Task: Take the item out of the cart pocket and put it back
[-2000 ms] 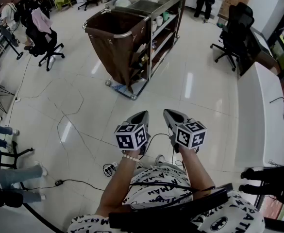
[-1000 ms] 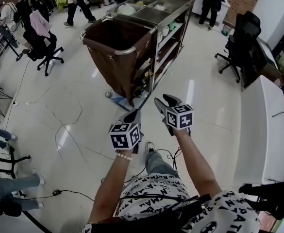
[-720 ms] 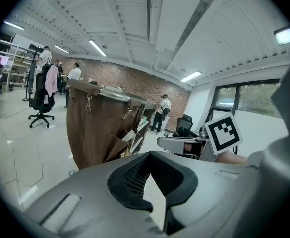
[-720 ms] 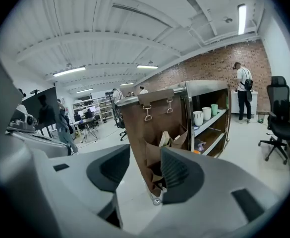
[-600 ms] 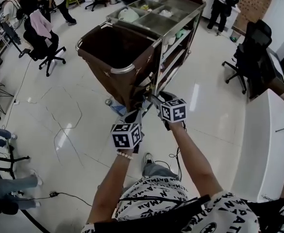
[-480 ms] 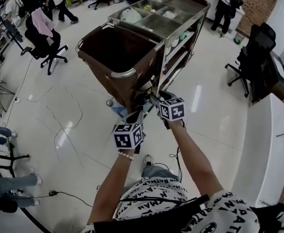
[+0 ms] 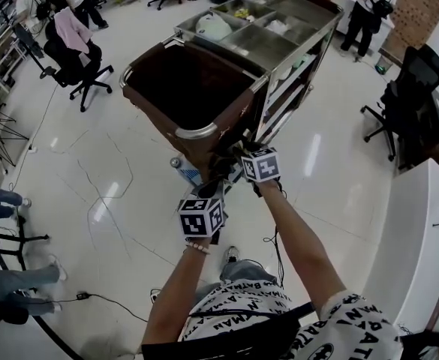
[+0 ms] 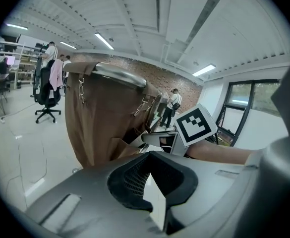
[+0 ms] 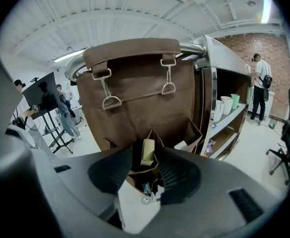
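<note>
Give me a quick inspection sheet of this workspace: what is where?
Surface: glossy pale tiled floor.
Job's things: steel cart carrying a brown bag; pale flat item upright in its side pocket.
Clutter: cups on the cart shelf.
Grippers: left gripper shut, empty; right gripper open, jaws just been closing, item seen in their gap, not gripped.
Cables: black leads on the floor.
Surroundings: office chairs, people standing.

We count one service cart [image 7: 258, 45], one brown bag [image 7: 166, 81] hung on it, two strap clips [image 9: 111, 101] and three shelf cups [image 9: 227, 104].
</note>
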A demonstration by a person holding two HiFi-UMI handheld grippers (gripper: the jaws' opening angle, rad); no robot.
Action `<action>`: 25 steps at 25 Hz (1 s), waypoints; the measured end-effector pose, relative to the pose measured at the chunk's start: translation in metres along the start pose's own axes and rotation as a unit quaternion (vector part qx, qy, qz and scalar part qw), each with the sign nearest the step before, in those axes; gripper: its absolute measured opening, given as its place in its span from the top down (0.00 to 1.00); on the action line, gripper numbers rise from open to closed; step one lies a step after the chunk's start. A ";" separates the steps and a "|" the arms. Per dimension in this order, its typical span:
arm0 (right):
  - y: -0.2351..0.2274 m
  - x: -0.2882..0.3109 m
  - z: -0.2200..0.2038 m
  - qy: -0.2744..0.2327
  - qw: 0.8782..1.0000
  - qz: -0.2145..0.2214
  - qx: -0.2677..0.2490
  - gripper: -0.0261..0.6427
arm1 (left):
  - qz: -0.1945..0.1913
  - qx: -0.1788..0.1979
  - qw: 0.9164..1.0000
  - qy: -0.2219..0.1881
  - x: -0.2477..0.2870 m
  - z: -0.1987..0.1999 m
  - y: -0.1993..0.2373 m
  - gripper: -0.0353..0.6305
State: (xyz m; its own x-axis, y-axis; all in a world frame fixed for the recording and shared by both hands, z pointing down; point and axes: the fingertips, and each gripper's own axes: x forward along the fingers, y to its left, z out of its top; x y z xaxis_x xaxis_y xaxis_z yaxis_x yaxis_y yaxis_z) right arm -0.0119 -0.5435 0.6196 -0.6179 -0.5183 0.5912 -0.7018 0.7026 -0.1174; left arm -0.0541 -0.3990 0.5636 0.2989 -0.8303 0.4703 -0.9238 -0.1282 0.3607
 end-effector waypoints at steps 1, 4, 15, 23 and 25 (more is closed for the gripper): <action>0.000 0.005 0.001 0.002 1.000 0.001 -0.005 0.70 | 0.002 -0.002 1.000 0.001 0.001 0.000 0.002 0.94; 0.001 0.015 0.004 0.013 1.000 -0.003 -0.024 0.80 | 0.005 -0.006 1.000 0.005 0.001 -0.002 0.008 0.94; 0.020 -0.083 0.040 -0.078 0.993 -0.084 -0.034 0.83 | -0.027 0.004 1.000 -0.013 -0.053 -0.008 0.000 0.94; 0.100 -0.219 0.040 -0.175 0.975 -0.136 -0.028 0.83 | -0.062 0.024 0.997 -0.026 -0.147 -0.041 -0.014 0.94; 0.136 -0.254 0.031 -0.183 0.972 -0.144 -0.037 0.83 | -0.072 0.026 0.997 -0.029 -0.178 -0.051 -0.019 0.94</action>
State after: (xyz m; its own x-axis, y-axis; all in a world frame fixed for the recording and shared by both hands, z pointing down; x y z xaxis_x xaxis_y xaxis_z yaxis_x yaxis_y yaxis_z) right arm 0.0384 -0.3313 0.4291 -0.4933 -0.8281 0.2664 -0.8455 0.5284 0.0769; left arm -0.0779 -0.2216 0.5143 0.4159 -0.8315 0.3684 -0.8839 -0.2743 0.3787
